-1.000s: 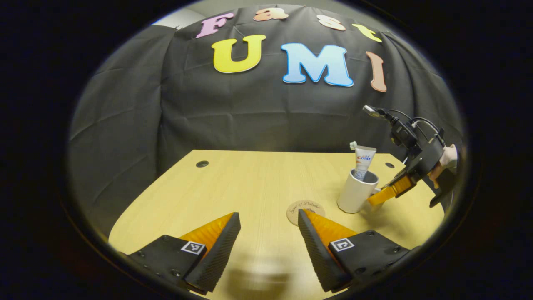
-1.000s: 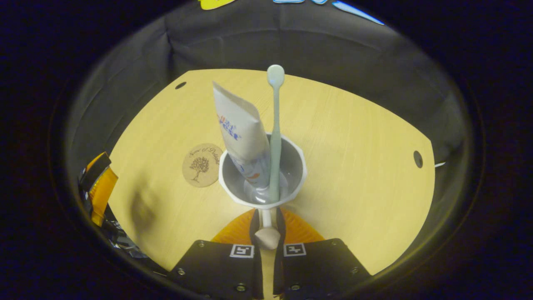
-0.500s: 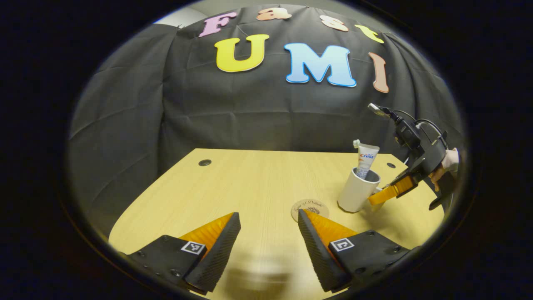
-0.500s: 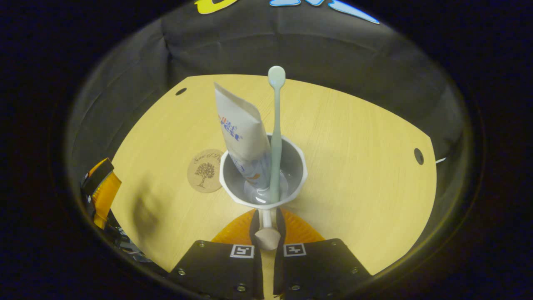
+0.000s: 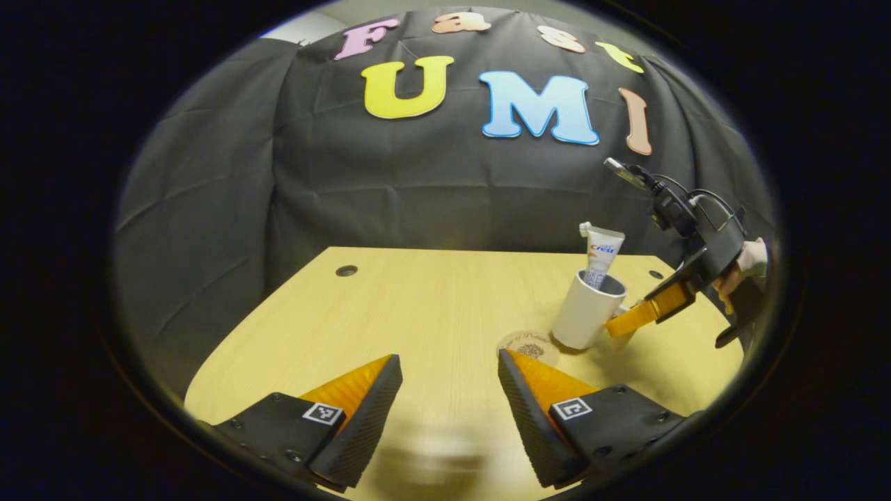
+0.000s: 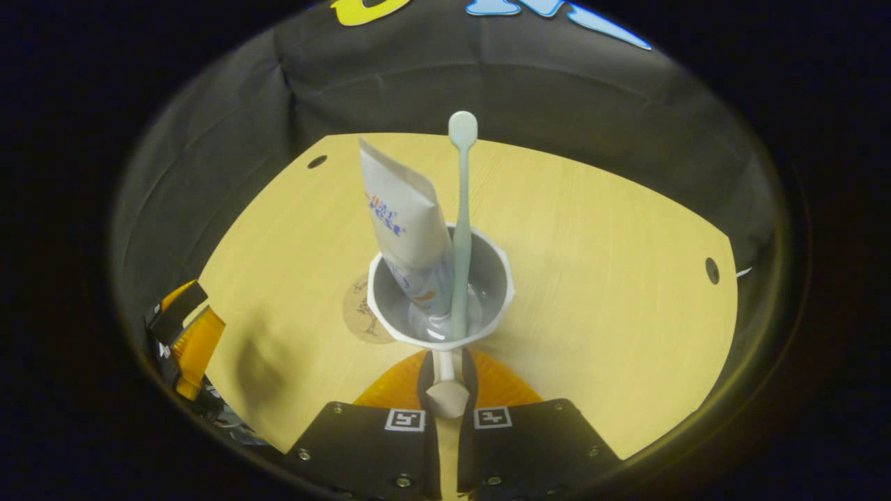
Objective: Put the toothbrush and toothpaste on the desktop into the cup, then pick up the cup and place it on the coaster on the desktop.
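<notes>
The right gripper view looks down into the white cup (image 6: 440, 289), faceted at the rim and grey inside, where the toothpaste (image 6: 406, 226) tube leans left and the pale green toothbrush (image 6: 460, 229) stands nearly upright, head up; the right tool (image 6: 445, 372) is closed narrowly on the cup's handle (image 6: 445, 390), both ribbed orange fingers pressing it from either side. The cup's rim hides most of the round cork coaster (image 6: 358, 316), whose printed tree peeks out at the left. The left gripper view gives the side profile: the cup (image 5: 583, 316) tilts, held at its right side by the right tool (image 5: 633, 320), with a hand (image 5: 741, 268) behind the tool's black body and cables, and its base sits at the right edge of the coaster (image 5: 525, 344); whether they touch I cannot tell. The left tool (image 5: 449, 390) hangs wide open above the pale wood-grain tabletop (image 5: 418, 313), holding nothing, its right finger overlapping the coaster's near edge
</notes>
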The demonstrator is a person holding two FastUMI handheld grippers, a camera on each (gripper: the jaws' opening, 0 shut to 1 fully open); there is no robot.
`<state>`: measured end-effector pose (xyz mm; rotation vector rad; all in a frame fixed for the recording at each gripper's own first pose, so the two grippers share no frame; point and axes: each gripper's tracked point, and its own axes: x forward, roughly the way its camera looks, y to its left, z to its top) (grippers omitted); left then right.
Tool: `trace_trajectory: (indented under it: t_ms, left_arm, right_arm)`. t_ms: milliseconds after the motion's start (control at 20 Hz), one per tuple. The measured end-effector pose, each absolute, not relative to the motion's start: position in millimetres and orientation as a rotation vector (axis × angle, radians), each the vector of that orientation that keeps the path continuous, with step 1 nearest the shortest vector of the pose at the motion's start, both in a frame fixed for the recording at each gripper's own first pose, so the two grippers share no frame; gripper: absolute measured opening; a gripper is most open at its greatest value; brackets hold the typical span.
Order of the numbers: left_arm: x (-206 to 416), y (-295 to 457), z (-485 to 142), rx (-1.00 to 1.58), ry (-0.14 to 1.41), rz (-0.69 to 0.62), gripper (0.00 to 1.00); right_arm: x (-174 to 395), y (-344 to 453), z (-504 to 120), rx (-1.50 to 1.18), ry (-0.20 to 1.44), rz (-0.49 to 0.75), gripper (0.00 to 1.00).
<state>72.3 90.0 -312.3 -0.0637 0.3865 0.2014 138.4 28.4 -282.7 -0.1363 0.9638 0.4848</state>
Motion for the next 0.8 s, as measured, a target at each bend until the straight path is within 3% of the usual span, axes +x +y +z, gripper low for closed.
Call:
trace_trajectory:
  t_ms: [800]
  left_arm:
    - [61,139,-319,-0.073,0.394,0.246,0.93]
  right_arm:
    - [146,15,-281,-0.253,0.964,0.555,0.11]
